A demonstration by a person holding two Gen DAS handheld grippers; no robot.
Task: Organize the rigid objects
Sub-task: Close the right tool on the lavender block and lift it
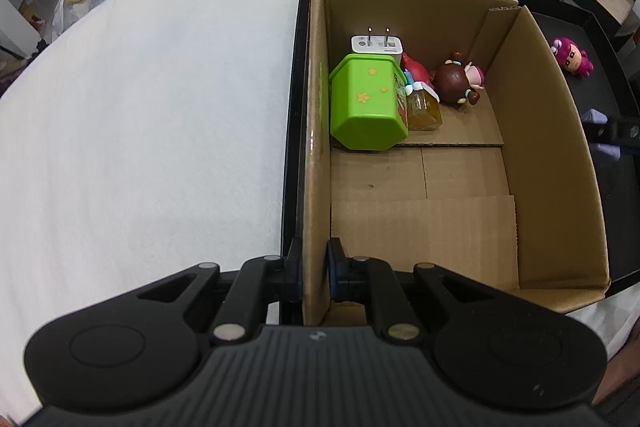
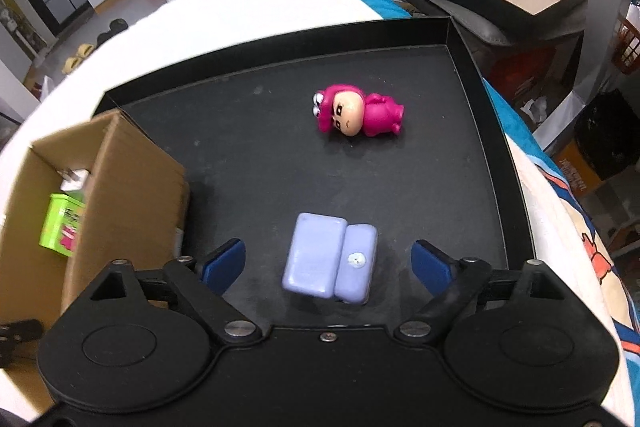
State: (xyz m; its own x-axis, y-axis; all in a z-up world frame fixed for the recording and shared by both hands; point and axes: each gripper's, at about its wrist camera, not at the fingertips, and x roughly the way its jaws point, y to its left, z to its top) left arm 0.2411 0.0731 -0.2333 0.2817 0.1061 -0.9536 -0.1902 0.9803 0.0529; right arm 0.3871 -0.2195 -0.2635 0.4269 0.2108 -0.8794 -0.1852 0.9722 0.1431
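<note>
Lavender block (image 2: 330,261) lies on the black tray (image 2: 460,131) between the spread, empty fingers of the right gripper (image 2: 328,265), pink figurine (image 2: 358,115) on its side farther back, while the left gripper (image 1: 314,273) pinches the cardboard box (image 1: 314,131) wall, green tub (image 1: 366,103) inside.

Matt corrugated cardboard box (image 1: 552,163), glossy plastic pink figurine (image 2: 356,115), dusty matt black tray (image 2: 256,147).
</note>
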